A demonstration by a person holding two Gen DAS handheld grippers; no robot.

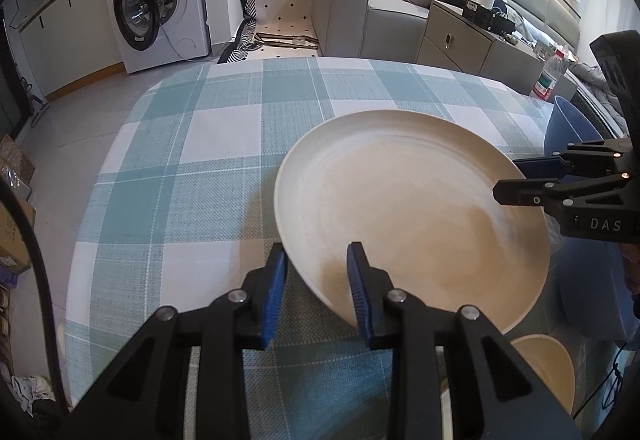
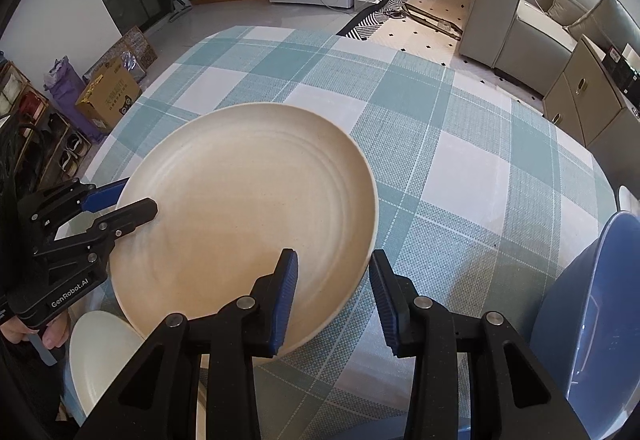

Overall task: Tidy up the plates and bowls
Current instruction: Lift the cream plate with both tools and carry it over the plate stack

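The surface [image 2: 460, 143] is a table with rounded corners, covered by a cloth of teal and white checks. Most of the cloth is bare. At the near edge a small cream bowl [image 2: 100, 352] is seen, but it is not clear if it rests on the cloth. A clear bottle [image 1: 550, 75] with a green label stands upright beside the far corner.

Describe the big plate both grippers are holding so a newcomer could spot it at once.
Find the table under the teal-and-white checked tablecloth. Above its near side is the large cream plate, gripped at opposite rims by the left gripper and right gripper. It is far wider than the small cream bowl below it and the blue tub alongside.
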